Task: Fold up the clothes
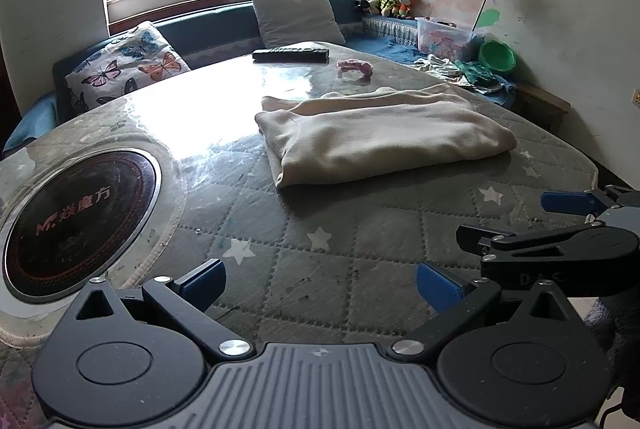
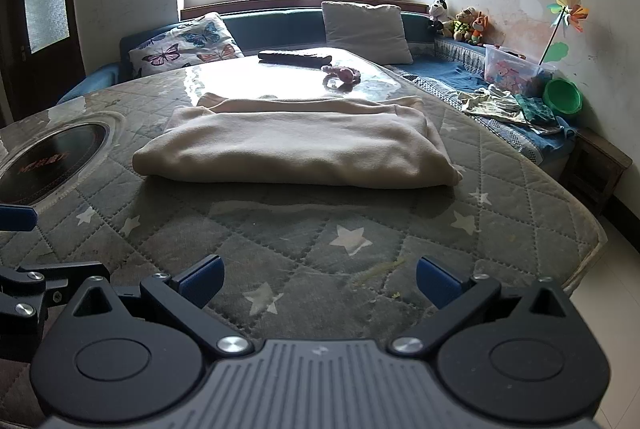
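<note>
Left gripper (image 1: 320,283): hovering low over the near table edge, fingers spread, gripping nothing.
Right gripper (image 2: 318,279): hanging beside it, likewise spread and empty.
Cream garment (image 2: 296,145): lying folded farther across the quilted table (image 2: 360,229), apart from both.

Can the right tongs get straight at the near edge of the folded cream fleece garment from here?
Probably yes. The right tongs are open and empty, and only bare quilted star-patterned table cover lies between them and the folded cream fleece garment. The left tongs sit off to the side.
</note>
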### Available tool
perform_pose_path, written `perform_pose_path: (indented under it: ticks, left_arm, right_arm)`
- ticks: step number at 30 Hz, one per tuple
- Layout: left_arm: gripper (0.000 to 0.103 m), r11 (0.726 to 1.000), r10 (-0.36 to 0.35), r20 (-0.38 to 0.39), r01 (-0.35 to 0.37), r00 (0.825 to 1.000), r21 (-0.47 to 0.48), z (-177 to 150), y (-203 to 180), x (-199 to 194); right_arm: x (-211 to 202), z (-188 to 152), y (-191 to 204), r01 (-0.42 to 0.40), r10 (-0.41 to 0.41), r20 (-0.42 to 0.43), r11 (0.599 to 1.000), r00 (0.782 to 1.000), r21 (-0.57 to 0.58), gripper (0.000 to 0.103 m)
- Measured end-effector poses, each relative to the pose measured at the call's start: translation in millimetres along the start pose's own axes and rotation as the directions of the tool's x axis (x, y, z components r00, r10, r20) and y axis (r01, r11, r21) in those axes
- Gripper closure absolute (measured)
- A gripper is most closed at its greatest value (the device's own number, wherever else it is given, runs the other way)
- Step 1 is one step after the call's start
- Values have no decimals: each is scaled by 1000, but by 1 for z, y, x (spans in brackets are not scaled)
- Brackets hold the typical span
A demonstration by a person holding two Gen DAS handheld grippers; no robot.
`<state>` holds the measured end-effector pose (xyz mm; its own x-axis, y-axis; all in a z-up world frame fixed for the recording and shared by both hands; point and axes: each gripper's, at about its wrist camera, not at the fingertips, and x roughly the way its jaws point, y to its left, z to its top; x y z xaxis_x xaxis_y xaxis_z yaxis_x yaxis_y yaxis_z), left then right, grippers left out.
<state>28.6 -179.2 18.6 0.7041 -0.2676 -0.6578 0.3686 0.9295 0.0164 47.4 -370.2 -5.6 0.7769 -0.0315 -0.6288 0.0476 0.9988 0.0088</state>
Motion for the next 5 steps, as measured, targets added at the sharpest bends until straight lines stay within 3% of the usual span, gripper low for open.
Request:
perform_pose_path:
  ticks: [5]
  left_arm:
    - [0, 1000, -2, -4, 2, 1000, 4, 0, 0, 1]
  right_arm:
    - [0, 0, 0, 1, -1, -1, 1000, 1000, 1, 0]
